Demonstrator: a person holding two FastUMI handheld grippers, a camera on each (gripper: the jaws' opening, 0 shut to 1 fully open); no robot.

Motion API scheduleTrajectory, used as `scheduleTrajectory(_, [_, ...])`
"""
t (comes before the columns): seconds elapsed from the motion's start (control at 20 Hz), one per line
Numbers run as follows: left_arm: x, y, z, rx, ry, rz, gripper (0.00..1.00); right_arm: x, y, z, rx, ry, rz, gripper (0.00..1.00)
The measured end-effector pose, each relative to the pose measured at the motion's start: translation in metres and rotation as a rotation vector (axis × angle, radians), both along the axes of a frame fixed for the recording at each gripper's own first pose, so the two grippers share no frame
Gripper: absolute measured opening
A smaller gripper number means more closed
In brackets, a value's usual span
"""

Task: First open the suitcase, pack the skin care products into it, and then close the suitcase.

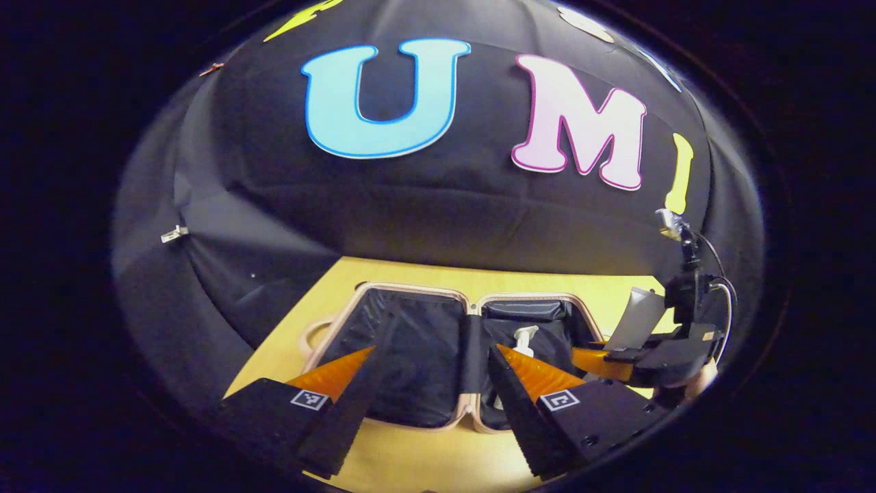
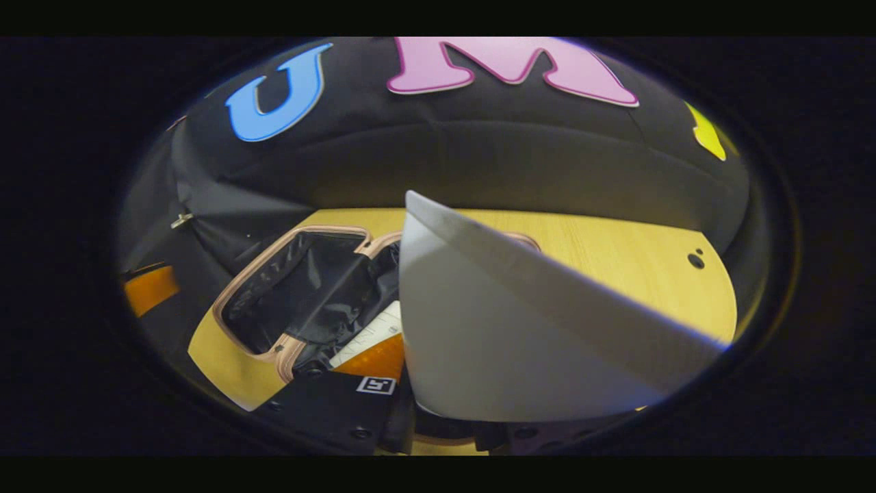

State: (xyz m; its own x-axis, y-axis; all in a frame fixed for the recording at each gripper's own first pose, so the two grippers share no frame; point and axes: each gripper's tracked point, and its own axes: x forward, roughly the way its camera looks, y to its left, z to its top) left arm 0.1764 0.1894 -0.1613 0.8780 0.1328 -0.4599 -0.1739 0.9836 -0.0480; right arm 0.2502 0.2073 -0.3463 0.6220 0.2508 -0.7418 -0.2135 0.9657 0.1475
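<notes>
The suitcase (image 1: 417,342) lies open flat on the yellow table (image 1: 424,459), showing black lining inside a pale pink rim. A white pump bottle (image 1: 525,340) rests in its right half. My left gripper (image 1: 434,404) hovers open over the near edge of the case, nothing between its fingers. To the right, my right gripper (image 1: 616,356) is shut on a pale grey tube (image 1: 640,318) beside the case's right rim. In the right gripper view that tube (image 2: 513,329) stands up out of my right gripper (image 2: 452,418), hiding part of the suitcase (image 2: 301,287).
The black cloth wall rises just behind the table. The tabletop (image 2: 616,253) stretches bare to the right of the case, with a small hole (image 2: 696,260) near its far corner. A hand (image 1: 701,380) holds the right gripper.
</notes>
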Motion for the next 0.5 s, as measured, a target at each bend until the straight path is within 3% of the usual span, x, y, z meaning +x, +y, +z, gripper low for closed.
scheduleTrajectory(0.2, [-0.095, 0.021, 0.025, -0.145, -0.033, 0.095, 0.96, -0.008, 0.001, -0.051, -0.129, 0.161, -0.04, 0.29])
scheduleTrajectory(0.35, [-0.135, 0.036, 0.01, -0.149, 0.0, 0.127, 0.96, -0.018, 0.0, -0.076, -0.146, 0.286, -0.156, 0.29])
scheduleTrajectory(0.5, [-0.16, 0.05, 0.006, -0.16, 0.022, 0.143, 0.96, -0.001, -0.003, -0.073, -0.173, 0.243, -0.204, 0.3])
